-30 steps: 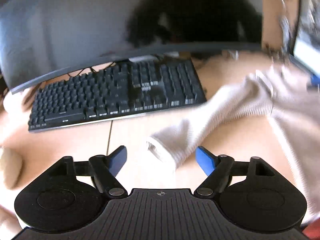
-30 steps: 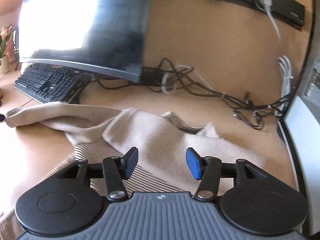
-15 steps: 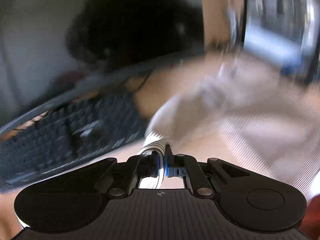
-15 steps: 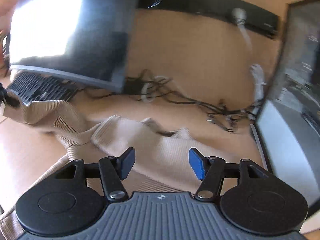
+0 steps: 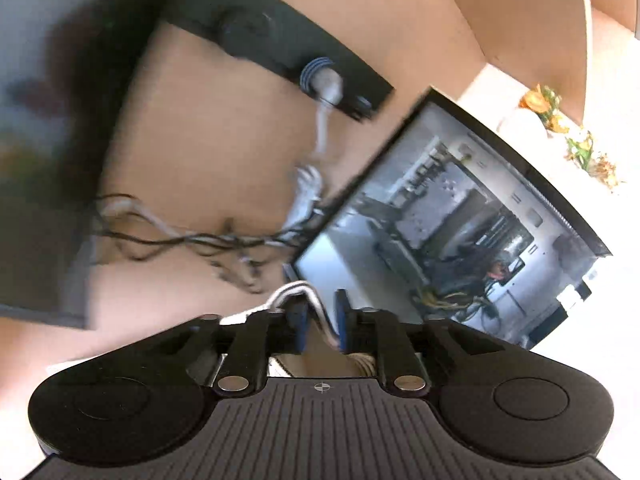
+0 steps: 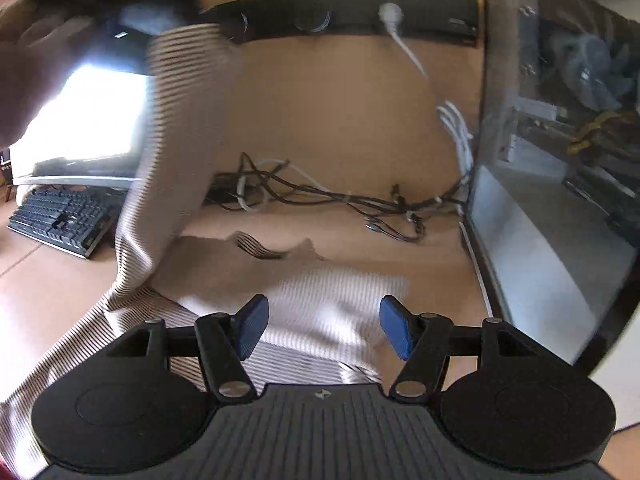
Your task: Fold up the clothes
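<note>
A beige ribbed sweater (image 6: 320, 304) lies on the wooden desk in the right wrist view. One sleeve (image 6: 176, 140) is lifted high and hangs in a blurred band at the left. In the left wrist view my left gripper (image 5: 320, 316) is shut on the cuff (image 5: 292, 294) of that sleeve, which bunches between the blue pads. My right gripper (image 6: 322, 328) is open just above the sweater's body, with nothing between its fingers.
A glass-sided computer case (image 6: 560, 160) stands at the right. Tangled cables (image 6: 320, 196) lie against the back panel under a black power strip (image 6: 360, 12). A monitor (image 6: 80, 128) and black keyboard (image 6: 60, 216) sit at the left.
My left gripper closed on the sleeve cuff and has swung it up and to the right, lifting the sleeve off the desk. The right gripper stayed open and drifted slightly right.
</note>
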`<state>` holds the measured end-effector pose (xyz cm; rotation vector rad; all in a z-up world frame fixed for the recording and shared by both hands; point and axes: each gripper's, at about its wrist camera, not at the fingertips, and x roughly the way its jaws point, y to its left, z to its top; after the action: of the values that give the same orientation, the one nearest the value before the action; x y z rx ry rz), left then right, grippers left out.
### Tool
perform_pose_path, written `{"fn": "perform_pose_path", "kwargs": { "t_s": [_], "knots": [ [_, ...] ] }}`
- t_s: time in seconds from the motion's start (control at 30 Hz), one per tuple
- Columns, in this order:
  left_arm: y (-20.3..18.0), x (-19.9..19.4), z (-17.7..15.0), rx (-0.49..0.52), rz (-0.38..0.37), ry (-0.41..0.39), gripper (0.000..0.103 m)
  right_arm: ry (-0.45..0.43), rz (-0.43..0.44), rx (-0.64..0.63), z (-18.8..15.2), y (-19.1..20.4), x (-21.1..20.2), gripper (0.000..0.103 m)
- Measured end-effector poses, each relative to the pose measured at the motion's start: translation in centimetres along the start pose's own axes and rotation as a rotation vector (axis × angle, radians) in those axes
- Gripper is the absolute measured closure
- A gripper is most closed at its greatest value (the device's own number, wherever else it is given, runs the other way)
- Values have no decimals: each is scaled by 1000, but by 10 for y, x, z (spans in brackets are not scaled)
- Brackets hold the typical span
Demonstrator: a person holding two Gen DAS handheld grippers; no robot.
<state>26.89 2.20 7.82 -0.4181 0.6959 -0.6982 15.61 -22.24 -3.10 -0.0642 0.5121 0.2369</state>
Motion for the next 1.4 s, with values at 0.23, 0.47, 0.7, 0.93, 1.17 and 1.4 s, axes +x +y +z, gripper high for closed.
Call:
{"fn": "perform_pose_path", "kwargs": {
  "t_s": [0.23, 0.47, 0.7, 0.93, 1.17, 1.4],
  "knots": [
    [-27, 40, 7, -12, -9, -37, 8, 26, 50, 110, 0, -33, 4, 41],
    [9, -8, -17, 12, 198, -59, 5, 45, 36, 161, 23, -35, 56, 41],
    [52, 1, -90, 43, 422, 117, 5, 170, -11, 264, 20, -45, 118, 87],
    [87, 7, -103, 63, 466, 172, 5, 86, -68, 196, 34, -44, 68, 95],
    [99, -8, -83, 22, 463, 137, 5, 163, -142, 207, -6, -36, 83, 95],
    [73, 2, -84, 82, 234, 143, 0, 142, -216, 232, 5, -6, 47, 54]
  ]
}}
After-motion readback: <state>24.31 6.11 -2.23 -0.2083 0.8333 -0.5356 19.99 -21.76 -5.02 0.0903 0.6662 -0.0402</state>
